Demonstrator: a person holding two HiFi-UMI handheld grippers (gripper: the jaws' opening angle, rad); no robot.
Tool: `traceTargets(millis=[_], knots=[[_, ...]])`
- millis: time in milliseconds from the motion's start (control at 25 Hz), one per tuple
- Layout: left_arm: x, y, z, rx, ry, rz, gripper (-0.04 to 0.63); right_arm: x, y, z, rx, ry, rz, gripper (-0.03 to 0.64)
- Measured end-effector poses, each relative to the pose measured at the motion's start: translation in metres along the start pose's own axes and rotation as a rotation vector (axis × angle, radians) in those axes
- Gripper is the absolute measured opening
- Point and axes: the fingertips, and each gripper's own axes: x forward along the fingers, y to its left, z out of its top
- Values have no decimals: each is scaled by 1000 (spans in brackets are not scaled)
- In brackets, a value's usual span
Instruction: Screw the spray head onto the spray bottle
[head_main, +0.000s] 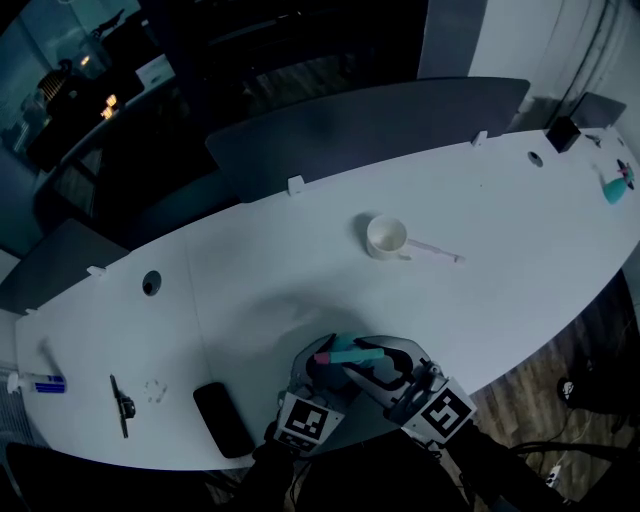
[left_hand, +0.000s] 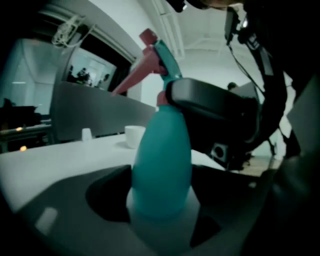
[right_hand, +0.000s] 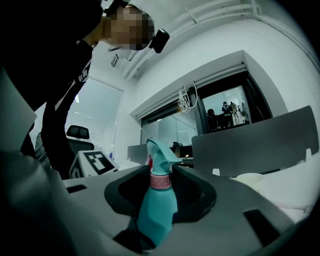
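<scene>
A teal spray bottle (head_main: 352, 355) with a pink trigger is held over the near edge of the white table (head_main: 300, 270) between both grippers. In the left gripper view the left gripper (head_main: 325, 375) is closed on the wide lower body of the bottle (left_hand: 161, 160), with the spray head (left_hand: 155, 55) at the top. The right gripper (head_main: 385, 375) clamps the neck, and its black jaw (left_hand: 210, 112) hides the collar there. The right gripper view shows the pink collar (right_hand: 161, 182) between the jaws, the teal nozzle (right_hand: 159, 152) above it and the body (right_hand: 156, 215) below.
On the table are a white cup with a handle (head_main: 386, 237) in the middle, and a black phone (head_main: 222, 419), a thin black tool (head_main: 122, 405) and a blue-and-white marker (head_main: 35, 383) at the near left. A second teal object (head_main: 616, 185) lies far right. Grey dividers (head_main: 370, 120) line the far edge.
</scene>
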Motion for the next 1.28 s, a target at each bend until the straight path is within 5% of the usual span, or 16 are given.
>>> traceTargets(millis=[160,240,360,560,640,760,960,1040,1160,1280], knots=[[-5,9,-1,-154,-18,411,373,2,1,0,21,-13,-28,127],[-5,9,-2,-213,-29,516,373,2,1,0,30,-16,-36,126],[-2,5,3,-184,-65,382,377,-1,-2,-1,24,-8,-37,127],[-2,-2,-1,108,8,-72,391,0,-1,-4,19,8,7,126],[1,-4,-3,153,53,-165,365,1,-3,-4,19,10,7,127],[3,-2,0,113,18,-88,364,2,-7,-1,23,-1,-21,126],[0,8,6,-69,-13,374,362,2,-8,0,27,-17,-70,126],[-3,9,4,-144,-24,502,362,2,-5,-1,15,-8,-62,126],[-3,6,5,-163,-50,470,364,0,-4,-1,7,-5,-55,126],[-9,8,8,-75,-78,277,388,3,-1,-1,4,-2,-45,126]])
